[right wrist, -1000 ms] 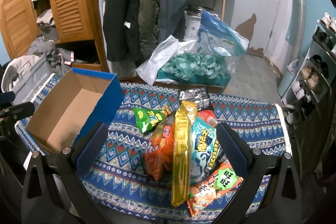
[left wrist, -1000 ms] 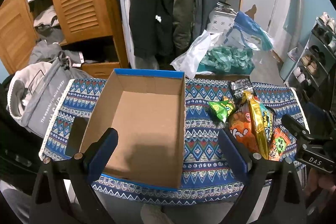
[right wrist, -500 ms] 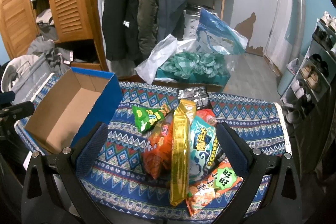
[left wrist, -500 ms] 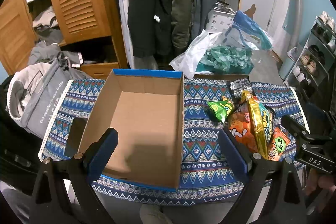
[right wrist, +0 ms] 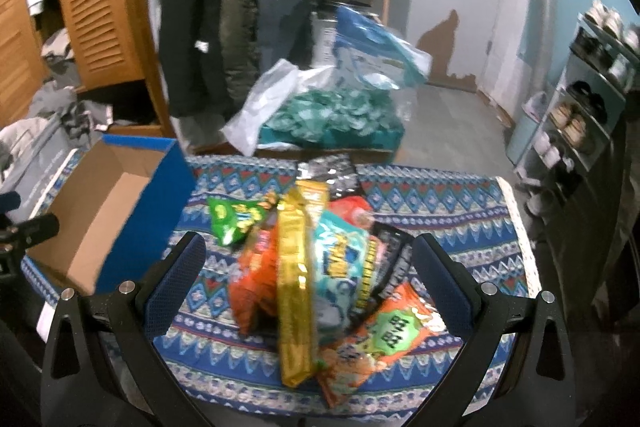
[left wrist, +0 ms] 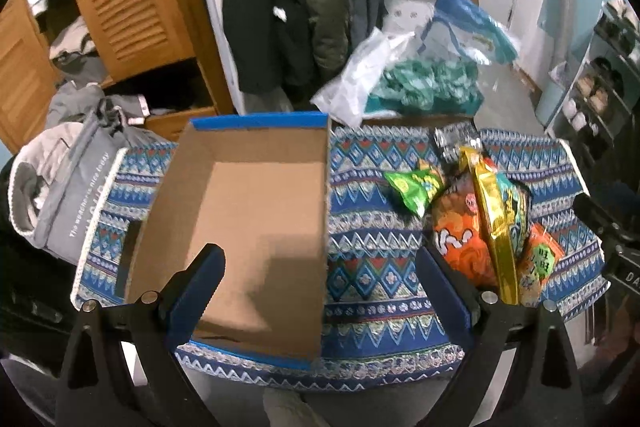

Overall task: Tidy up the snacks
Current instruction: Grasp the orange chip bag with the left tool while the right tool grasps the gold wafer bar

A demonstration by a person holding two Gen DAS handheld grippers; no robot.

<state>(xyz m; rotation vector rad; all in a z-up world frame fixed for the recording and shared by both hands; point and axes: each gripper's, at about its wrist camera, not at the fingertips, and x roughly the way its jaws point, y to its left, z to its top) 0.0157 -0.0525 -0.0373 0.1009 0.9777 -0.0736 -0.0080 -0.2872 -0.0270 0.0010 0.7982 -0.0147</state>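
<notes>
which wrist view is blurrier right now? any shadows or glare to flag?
Right wrist view: motion-smeared, the snack pile print is soft. Left wrist view: sharper, with a hard shadow on the floor of the cardboard box and glare on the gold packet. Both show fisheye bending and dark corners.

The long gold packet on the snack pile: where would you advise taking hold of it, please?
Grip the gold packet across its narrow width, near its near end. It lies lengthwise on top of the pile, so the open right tongs, already straddling it, can probably come straight down.

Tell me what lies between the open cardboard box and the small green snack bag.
Only bare patterned blue tablecloth separates the cardboard box from the green snack bag, seen in the left wrist view.
</notes>
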